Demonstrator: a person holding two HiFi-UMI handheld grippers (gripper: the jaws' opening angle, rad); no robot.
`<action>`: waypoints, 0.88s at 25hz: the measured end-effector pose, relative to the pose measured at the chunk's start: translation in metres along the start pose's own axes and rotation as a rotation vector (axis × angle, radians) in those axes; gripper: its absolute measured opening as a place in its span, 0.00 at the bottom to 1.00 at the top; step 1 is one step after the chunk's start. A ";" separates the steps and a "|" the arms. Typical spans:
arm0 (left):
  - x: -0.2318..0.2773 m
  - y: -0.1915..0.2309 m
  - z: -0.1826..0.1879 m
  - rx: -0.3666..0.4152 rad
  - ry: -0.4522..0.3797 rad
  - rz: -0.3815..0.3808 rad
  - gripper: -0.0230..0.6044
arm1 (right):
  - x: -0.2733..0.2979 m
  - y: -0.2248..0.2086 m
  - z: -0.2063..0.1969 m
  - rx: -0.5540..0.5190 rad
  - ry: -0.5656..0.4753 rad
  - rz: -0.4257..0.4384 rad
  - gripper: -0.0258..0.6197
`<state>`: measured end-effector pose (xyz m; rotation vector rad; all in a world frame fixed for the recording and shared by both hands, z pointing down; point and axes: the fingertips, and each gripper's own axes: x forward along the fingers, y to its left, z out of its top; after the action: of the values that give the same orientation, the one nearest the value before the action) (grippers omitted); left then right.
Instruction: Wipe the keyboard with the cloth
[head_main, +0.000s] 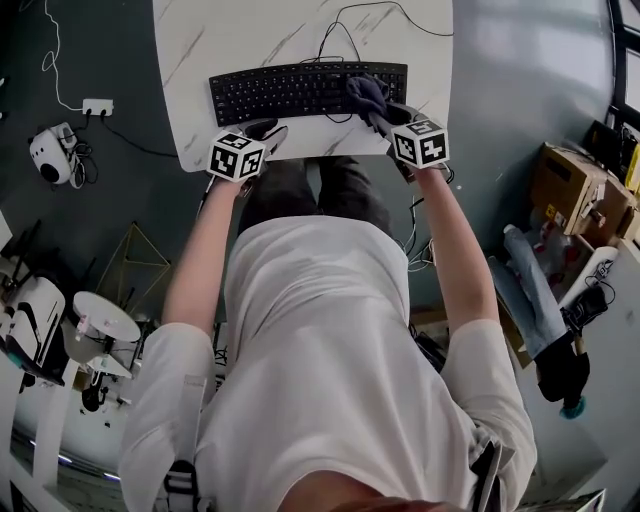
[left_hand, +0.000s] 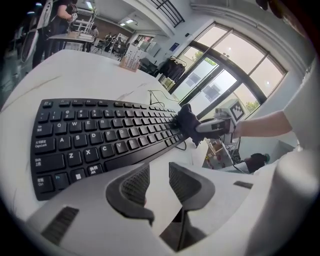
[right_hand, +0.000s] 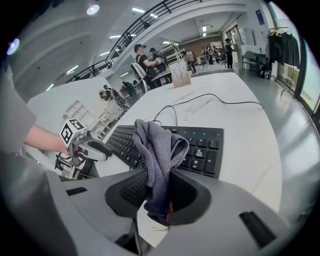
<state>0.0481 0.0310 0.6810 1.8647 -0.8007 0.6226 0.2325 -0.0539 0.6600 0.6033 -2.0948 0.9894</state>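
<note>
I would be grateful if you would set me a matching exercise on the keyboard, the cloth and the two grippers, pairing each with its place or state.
Things:
1. black keyboard
2. grey cloth
3. left gripper
4. right gripper

Places or states:
A. jaws apart, nothing between them
B. lying flat on the white marbled table
C. shut on fabric
D. pinched between jaws, bunched over the keys

Pairs: 1-B, 2-D, 3-A, 4-C

Soft grey cloth (right_hand: 159, 150), matt black plastic keyboard (head_main: 290, 92), smooth marble-look tabletop (head_main: 250, 35)
</note>
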 end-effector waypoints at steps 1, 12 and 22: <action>0.000 0.000 0.000 -0.004 -0.002 0.005 0.23 | -0.004 -0.007 0.000 0.010 -0.005 -0.007 0.21; -0.002 0.002 0.000 -0.042 -0.034 0.079 0.23 | -0.049 -0.093 0.004 0.160 -0.070 -0.120 0.21; -0.006 -0.017 0.003 -0.069 -0.098 0.140 0.23 | -0.083 -0.114 0.009 0.163 -0.147 -0.112 0.21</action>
<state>0.0571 0.0344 0.6657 1.7984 -1.0111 0.5868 0.3561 -0.1203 0.6441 0.8905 -2.0943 1.0865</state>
